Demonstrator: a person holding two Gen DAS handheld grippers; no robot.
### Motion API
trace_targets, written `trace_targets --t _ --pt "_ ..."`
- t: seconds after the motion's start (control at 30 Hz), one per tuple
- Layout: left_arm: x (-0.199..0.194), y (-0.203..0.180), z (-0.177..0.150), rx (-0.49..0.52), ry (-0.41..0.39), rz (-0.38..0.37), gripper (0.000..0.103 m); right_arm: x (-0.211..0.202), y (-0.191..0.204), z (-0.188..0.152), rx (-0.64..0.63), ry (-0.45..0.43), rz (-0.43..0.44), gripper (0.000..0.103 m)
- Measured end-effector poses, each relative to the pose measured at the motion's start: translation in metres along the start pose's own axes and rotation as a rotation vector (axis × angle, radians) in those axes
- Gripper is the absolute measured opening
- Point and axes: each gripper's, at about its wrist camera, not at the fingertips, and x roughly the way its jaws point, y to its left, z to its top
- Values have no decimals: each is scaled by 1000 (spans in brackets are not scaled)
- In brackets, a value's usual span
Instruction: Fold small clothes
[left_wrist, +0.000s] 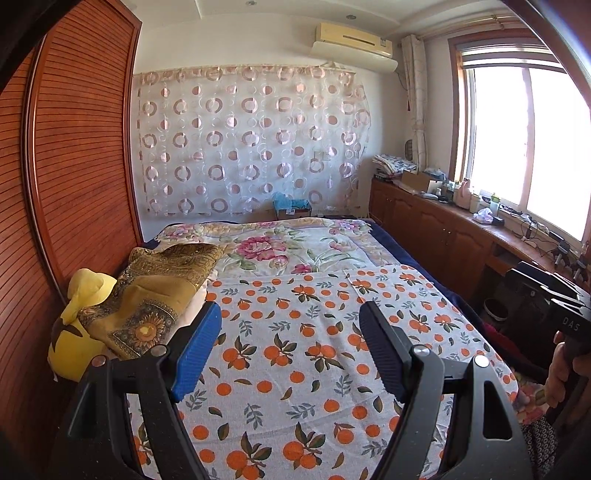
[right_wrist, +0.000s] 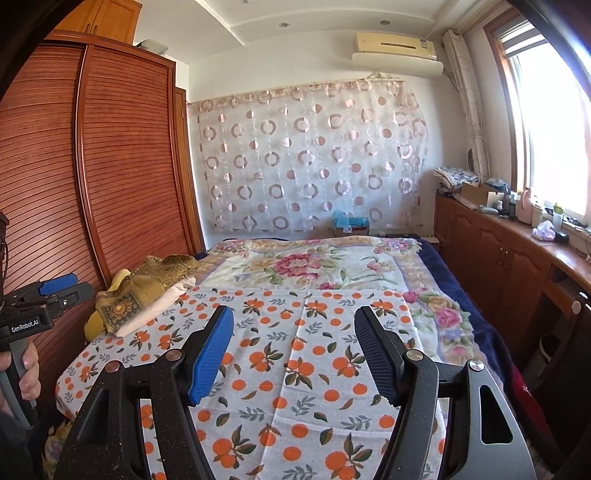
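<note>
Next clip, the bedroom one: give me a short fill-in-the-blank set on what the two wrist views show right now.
1. The cloth spread over the near part of the bed is printed with ____ fruit and leaves.
2. The left gripper and the right gripper both have their jaws ____, with nothing between them.
3. The golden patterned fabric lies near the louvred ____.
4. The air conditioner hangs above the ____ with the ring pattern.

Missing words: orange; open; wardrobe; curtain

Orange-print cloth lying flat and unobstructed, folded gold fabric pile crowding its left edge
</note>
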Motion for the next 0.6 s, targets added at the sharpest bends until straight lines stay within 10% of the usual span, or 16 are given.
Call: trace_targets --t 0.6 --pt "0 -2 -5 -5 2 -8 78 4 -3 1 -18 2 8 70"
